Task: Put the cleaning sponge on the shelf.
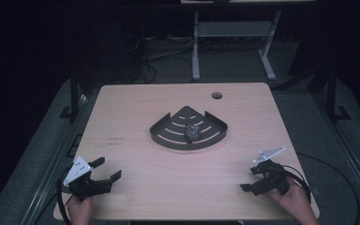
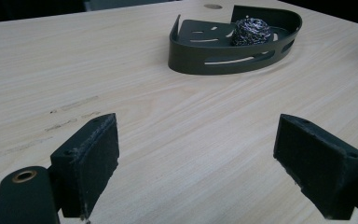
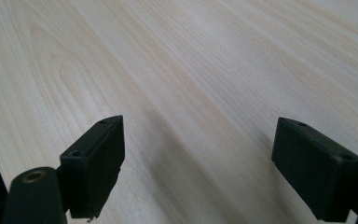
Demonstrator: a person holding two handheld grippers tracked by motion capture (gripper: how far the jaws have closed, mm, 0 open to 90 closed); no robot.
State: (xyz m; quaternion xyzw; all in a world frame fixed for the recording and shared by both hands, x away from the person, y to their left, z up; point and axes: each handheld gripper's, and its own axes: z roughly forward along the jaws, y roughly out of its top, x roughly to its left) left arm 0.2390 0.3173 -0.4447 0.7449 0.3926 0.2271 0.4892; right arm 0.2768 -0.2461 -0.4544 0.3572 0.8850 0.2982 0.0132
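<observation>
The steel scourer (image 1: 192,133) sits inside the dark corner tray (image 1: 168,139) mid-counter (image 1: 136,187), ahead of and between the wide, empty left tool (image 1: 104,170) and wide, empty right tool (image 1: 249,179), both well apart from it.

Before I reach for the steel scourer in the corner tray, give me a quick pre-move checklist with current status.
1. Left gripper open, nothing between its jaws: ok.
2. Right gripper open, nothing between its jaws: ok.
3. Steel scourer sits inside the corner tray: ok.
4. Table bare between both grippers and the tray: ok.
5. Tray's straight walls face away from the person, curved slotted wall towards them: ok.
6. Tray fixed against sliding: cannot tell.
</observation>
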